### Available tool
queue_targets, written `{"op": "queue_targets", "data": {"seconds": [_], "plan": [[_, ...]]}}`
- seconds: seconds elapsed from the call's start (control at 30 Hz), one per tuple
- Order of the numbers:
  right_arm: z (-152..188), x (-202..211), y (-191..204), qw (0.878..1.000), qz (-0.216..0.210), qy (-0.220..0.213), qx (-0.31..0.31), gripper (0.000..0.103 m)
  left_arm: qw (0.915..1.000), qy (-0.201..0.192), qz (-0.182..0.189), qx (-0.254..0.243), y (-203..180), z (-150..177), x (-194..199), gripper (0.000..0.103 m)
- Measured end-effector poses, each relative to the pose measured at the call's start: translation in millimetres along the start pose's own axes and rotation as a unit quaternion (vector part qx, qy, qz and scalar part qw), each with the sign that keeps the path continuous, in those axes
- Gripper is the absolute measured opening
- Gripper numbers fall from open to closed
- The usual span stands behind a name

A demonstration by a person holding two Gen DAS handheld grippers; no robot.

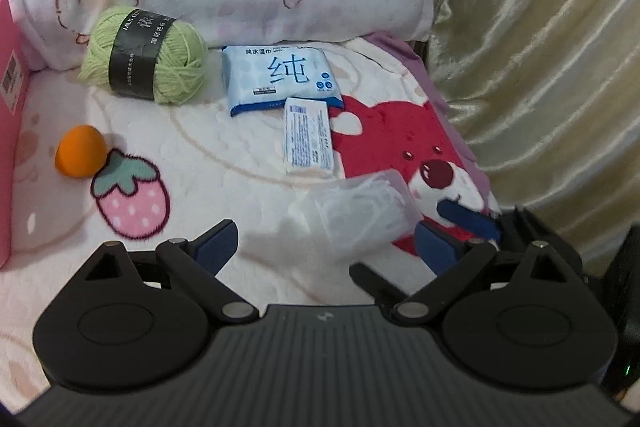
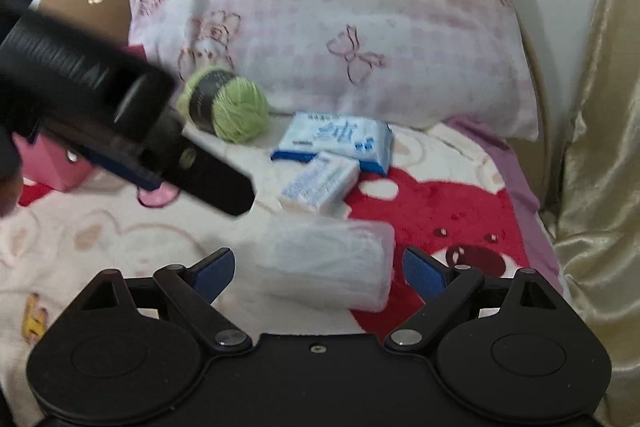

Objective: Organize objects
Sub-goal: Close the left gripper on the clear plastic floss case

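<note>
Both grippers hang over a bed blanket (image 1: 248, 187) printed with a strawberry and a red bear. The right gripper (image 2: 318, 269) is spread wide with the clear plastic box (image 2: 332, 263) lying between its blue pads, near edge of the scene; no pad is seen to press on it. The left gripper (image 1: 326, 243) is also spread and holds nothing; the same clear plastic box (image 1: 360, 211) sits just ahead of it, to the right.

Farther off lie a white packet (image 1: 308, 137), overlapping a blue wipes pack (image 1: 282, 79); a green yarn ball (image 1: 146, 57) at far left; an orange ball (image 1: 80, 151) at left, beside a pink box (image 1: 10, 147).

Judgement: the step in hand is seizing the box. Its walls look thin and smooth, so centre it between the pads, close squarely on the long sides, and keep the left gripper clear.
</note>
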State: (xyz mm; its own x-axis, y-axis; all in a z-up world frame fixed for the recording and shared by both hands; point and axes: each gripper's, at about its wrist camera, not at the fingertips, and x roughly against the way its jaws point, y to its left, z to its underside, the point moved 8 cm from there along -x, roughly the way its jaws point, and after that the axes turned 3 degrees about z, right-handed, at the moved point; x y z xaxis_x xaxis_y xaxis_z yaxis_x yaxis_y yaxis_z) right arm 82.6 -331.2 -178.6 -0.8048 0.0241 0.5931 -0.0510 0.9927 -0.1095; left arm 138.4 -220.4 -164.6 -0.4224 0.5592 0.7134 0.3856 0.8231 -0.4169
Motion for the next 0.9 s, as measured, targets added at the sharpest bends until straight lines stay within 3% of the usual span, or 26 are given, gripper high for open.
{"op": "queue_targets", "data": {"seconds": [0.43,0.5,0.8,0.9], "plan": [[10.9,-19.3,-8.0,0.999,-0.031,0.035,-0.017,0.093,0.9939,0.002,0.044,0.101,22.3,17.4,-50.5,0.069],[11.0,-24.1,-10.1,0.998,-0.033,0.042,-0.023,0.093,0.9923,0.019,0.047,0.113,23.9,20.8,-56.3,0.061],[10.7,-40.4,-7.4,0.996,-0.061,0.053,-0.025,0.096,0.9893,0.005,0.051,0.137,26.7,16.1,-61.7,0.046],[14.1,-41.7,-7.7,0.996,-0.063,0.056,-0.029,0.096,0.9874,0.008,0.069,0.142,21.4,16.3,-64.3,0.036]]}}
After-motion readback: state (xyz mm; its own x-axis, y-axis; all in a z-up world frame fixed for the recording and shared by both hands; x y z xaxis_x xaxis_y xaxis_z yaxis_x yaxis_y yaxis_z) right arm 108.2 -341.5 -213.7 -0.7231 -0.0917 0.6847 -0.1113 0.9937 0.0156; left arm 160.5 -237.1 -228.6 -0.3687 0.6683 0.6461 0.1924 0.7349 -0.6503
